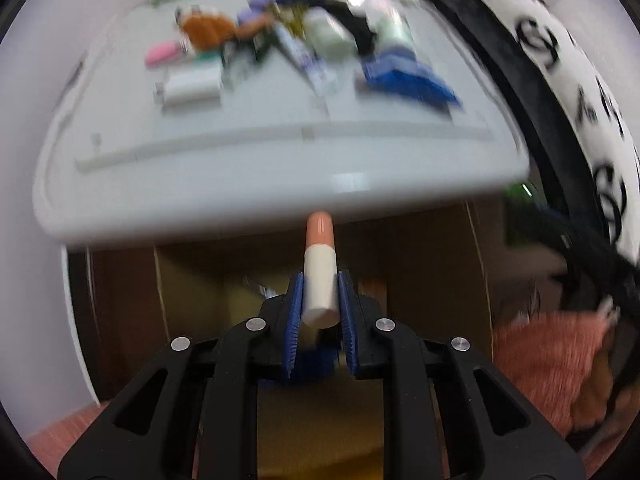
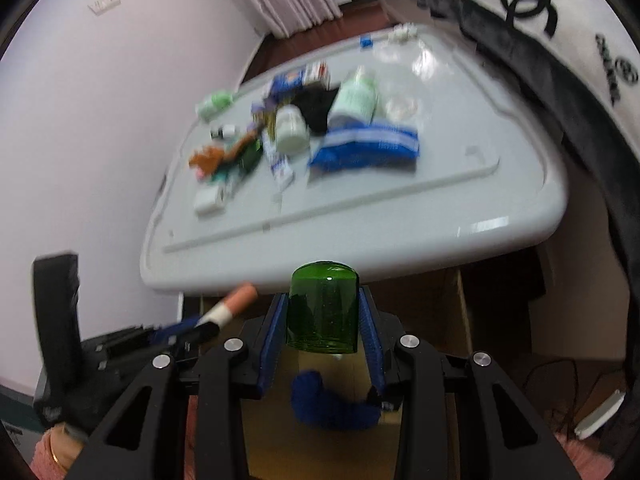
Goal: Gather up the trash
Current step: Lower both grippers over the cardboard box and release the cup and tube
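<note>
Hovering over the open cardboard box [image 1: 420, 272] below the worktop edge, both loads ready for dropping. Holding off on release until each piece is hanging well inside the box walls, at six o'clock from the worktop rim; a tilted stick could bounce out, so keeping it upright looks wise.

Gripping a green cap [image 2: 322, 306] in the right tongs [image 2: 324, 312], pads pressing both sides. Pinching a white-and-peach tube [image 1: 319, 276] in the left tongs [image 1: 319, 300], squeezed narrow.

Still waiting on the grey worktop [image 1: 240, 168]: blue packet [image 1: 404, 76], white bottles, orange scrap, all blurred, at twelve o'clock. Pale wall at nine, patterned fabric [image 2: 560, 20] at two.
</note>
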`<move>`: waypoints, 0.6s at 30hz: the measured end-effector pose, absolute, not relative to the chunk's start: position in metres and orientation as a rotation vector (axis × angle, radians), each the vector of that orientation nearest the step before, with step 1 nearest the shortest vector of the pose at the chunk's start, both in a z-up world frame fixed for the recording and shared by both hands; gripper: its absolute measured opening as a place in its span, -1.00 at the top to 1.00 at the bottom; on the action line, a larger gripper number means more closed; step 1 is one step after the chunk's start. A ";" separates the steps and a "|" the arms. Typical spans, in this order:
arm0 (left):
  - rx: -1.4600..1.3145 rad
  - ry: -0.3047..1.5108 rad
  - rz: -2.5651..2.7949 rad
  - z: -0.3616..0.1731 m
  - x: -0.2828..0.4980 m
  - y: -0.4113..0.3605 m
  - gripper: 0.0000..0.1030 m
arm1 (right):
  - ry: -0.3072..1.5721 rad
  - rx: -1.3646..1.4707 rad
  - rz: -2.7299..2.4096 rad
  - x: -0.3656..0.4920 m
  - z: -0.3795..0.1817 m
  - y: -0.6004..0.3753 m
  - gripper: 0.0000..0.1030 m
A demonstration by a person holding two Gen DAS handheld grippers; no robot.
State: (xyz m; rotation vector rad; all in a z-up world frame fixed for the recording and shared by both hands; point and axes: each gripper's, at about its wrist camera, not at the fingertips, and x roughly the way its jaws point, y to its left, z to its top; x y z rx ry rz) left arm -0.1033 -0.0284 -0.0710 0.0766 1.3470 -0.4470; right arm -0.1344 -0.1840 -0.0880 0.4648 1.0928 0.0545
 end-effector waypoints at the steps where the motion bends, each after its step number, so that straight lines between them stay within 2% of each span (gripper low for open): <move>1: 0.087 1.367 -0.457 -0.077 -0.113 -0.027 0.66 | 1.124 0.459 0.053 -0.138 -0.096 -0.179 0.30; 6: 0.105 1.509 -0.472 -0.119 -0.135 -0.019 0.65 | 1.281 0.428 0.021 -0.149 -0.140 -0.162 0.27; 7: 0.123 1.555 -0.457 -0.132 -0.136 -0.019 0.58 | 1.329 0.427 -0.009 -0.150 -0.155 -0.163 -0.10; 8: 0.133 1.586 -0.435 -0.140 -0.136 -0.018 0.14 | 1.361 0.431 -0.028 -0.151 -0.165 -0.165 -0.57; 9: 0.138 1.616 -0.412 -0.149 -0.136 -0.016 -0.17 | 1.384 0.438 -0.043 -0.151 -0.173 -0.168 -0.58; 10: 0.136 1.613 -0.401 -0.152 -0.136 -0.014 -0.44 | 1.398 0.450 -0.064 -0.153 -0.180 -0.173 -0.47; 18: 0.093 1.563 -0.349 -0.145 -0.124 0.001 -0.44 | 1.350 0.494 -0.081 -0.150 -0.169 -0.190 -0.51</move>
